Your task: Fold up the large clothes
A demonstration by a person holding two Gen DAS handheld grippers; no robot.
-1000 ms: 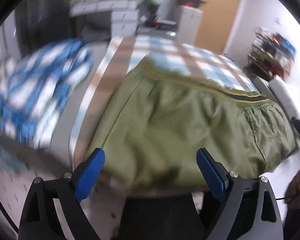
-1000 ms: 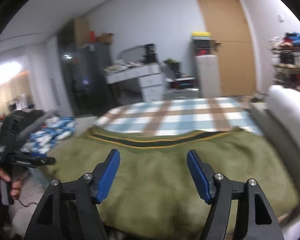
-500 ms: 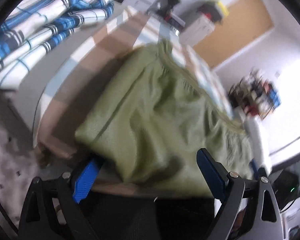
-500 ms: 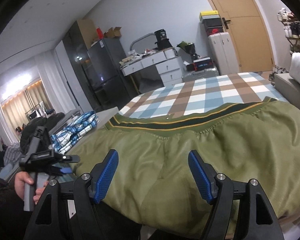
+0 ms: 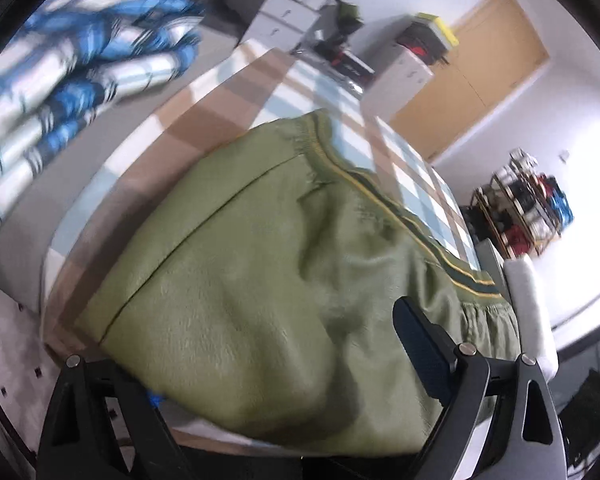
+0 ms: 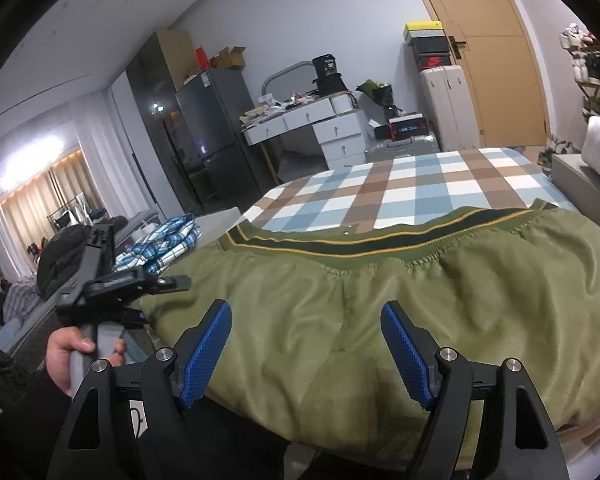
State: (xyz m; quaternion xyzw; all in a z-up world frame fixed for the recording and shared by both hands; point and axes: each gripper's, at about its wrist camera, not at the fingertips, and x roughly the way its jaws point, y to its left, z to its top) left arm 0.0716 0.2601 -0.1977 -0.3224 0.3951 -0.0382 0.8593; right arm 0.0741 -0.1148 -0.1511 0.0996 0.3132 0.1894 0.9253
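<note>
**Both grippers wide over the jacket's near edge**

Your right gripper (image 6: 306, 350) was opening, its jaws around nothing, above the olive bomber jacket (image 6: 400, 292). Your left gripper (image 5: 276, 364) stood spread with the jacket's near corner between its fingers, unpinched. The jacket lay flat on the checked bedspread (image 6: 412, 188), striped hem farthest away.

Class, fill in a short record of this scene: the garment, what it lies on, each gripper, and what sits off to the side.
garment: olive green jacket, spread flat, striped hem band away from the cameras
surface: checked bedspread
left gripper: open, one finger slipped under the jacket's near edge
right gripper: jaws opening, just above the jacket, nothing pinched
aside: blue plaid cloth, bunched left of the bed
</note>
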